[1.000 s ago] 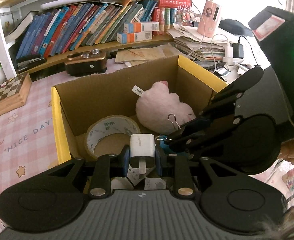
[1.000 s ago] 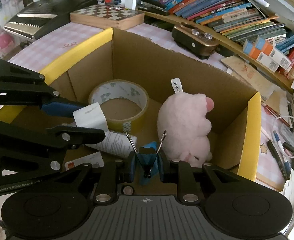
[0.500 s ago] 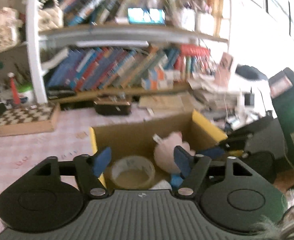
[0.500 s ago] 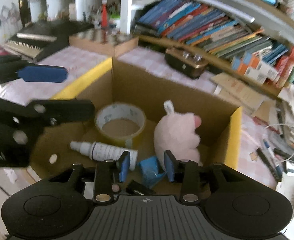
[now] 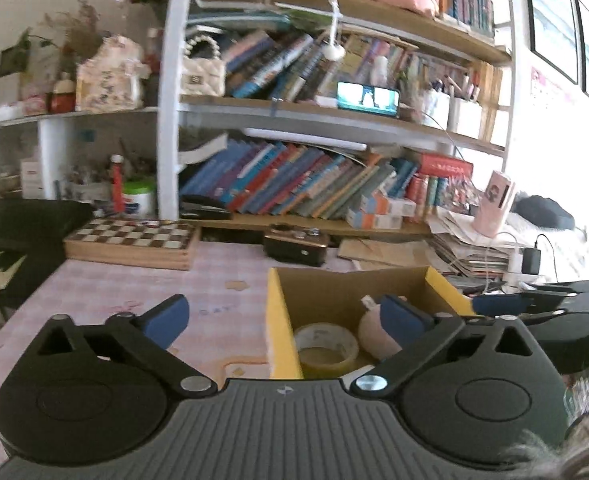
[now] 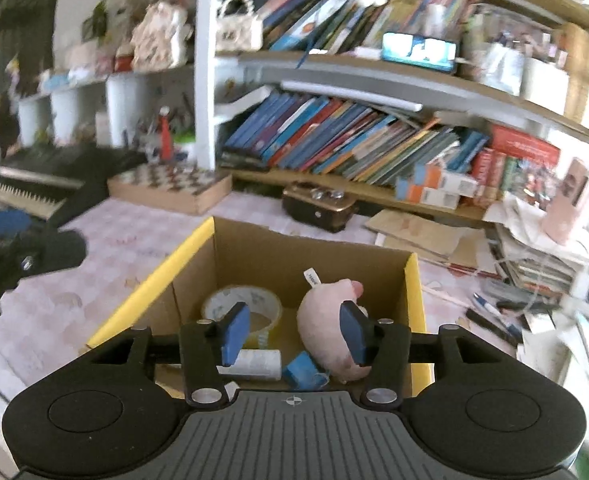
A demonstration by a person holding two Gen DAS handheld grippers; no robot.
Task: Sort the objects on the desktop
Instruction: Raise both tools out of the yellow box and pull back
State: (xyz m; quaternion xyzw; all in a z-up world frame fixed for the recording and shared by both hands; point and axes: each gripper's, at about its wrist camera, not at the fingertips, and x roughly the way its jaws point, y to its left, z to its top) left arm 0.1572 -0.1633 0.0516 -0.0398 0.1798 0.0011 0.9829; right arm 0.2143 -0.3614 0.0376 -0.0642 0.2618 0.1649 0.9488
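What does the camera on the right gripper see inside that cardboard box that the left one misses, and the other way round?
Only the right wrist view shows the white bottle and the blue binder clip on the box floor. Only the left wrist view shows the black plug on the desk's far right. Both show the cardboard box, the tape roll and the pink plush toy. Both grippers' jaws are opening, empty.

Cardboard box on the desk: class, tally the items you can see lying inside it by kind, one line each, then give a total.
Inside the cardboard box, right wrist view:
Tape roll: 1
Pink plush toy: 1
White labelled bottle: 1
Blue binder clip: 1
Total: 4 visible; the gripper hides the box's near end.
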